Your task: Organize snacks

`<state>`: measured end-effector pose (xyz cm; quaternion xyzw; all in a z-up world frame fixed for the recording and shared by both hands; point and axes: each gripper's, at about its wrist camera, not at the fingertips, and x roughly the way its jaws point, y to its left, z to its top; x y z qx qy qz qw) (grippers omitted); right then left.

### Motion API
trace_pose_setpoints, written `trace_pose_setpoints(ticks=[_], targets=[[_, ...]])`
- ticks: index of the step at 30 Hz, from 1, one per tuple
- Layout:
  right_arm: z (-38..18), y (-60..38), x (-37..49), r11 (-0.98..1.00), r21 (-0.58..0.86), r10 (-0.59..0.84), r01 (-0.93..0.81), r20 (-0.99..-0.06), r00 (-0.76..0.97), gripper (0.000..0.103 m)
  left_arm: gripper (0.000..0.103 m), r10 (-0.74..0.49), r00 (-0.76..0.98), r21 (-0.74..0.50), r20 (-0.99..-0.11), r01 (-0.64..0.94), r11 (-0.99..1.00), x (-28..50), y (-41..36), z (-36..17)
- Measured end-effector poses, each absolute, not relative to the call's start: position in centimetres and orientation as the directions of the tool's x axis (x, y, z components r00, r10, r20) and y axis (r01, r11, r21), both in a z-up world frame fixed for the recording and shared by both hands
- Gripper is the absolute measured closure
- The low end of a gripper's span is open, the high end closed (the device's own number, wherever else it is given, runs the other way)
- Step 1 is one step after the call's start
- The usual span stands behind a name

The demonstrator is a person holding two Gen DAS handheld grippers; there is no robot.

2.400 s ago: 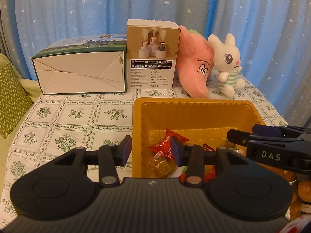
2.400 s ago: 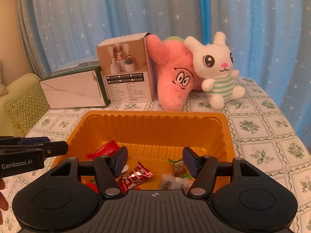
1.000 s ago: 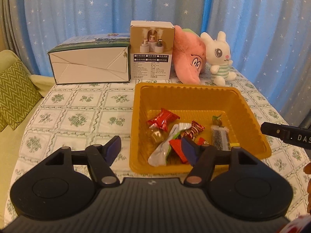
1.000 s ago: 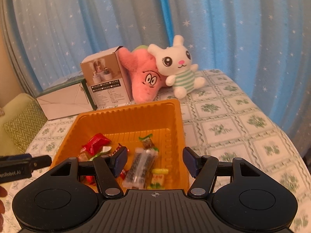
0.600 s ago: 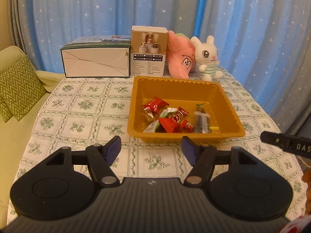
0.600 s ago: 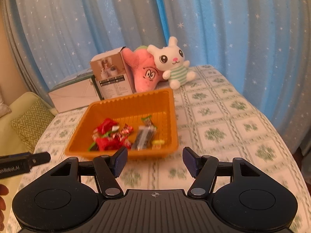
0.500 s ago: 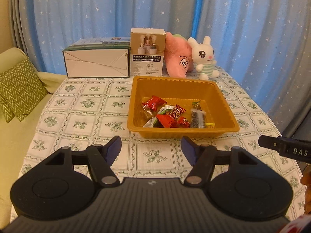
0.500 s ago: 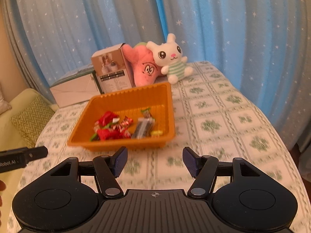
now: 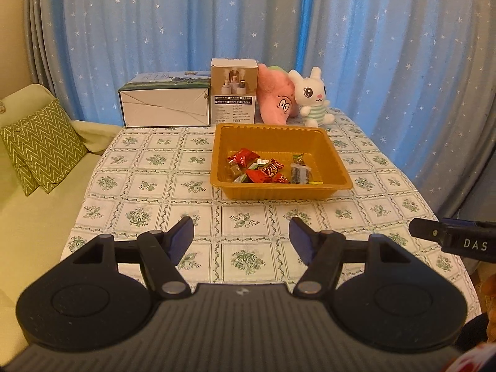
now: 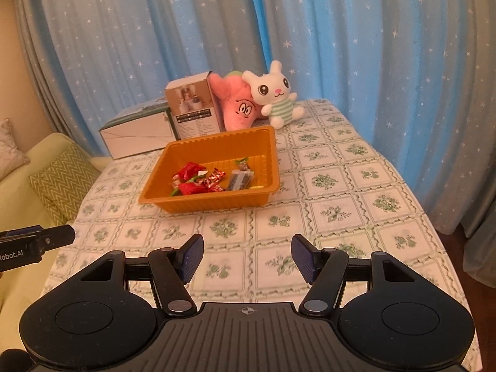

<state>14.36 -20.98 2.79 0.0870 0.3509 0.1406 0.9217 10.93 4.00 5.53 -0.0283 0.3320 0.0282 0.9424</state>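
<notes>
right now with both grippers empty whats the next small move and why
Probably none beyond resting the grippers. The wrapped snacks all lie inside the orange tray, and no loose snack shows on the tablecloth. The left gripper and right gripper stand open and empty, short of the tray, so the sorting looks finished.

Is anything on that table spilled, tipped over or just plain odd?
Nothing looks spilled: the wrapped snacks all lie inside the orange tray, none on the tablecloth. The one slightly askew thing is the pink plush, which leans sideways against the white bunny.
</notes>
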Motion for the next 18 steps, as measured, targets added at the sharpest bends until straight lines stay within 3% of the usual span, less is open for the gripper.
trace_pose_setpoints(ticks=[18], targets=[[5.1,-21.7,6.1,0.936,0.235,0.350,-0.260,-0.583,0.733,0.040,0.038,0.105,0.808,0.011,-0.580,-0.121,0.993,2.5,1.6,6.5]])
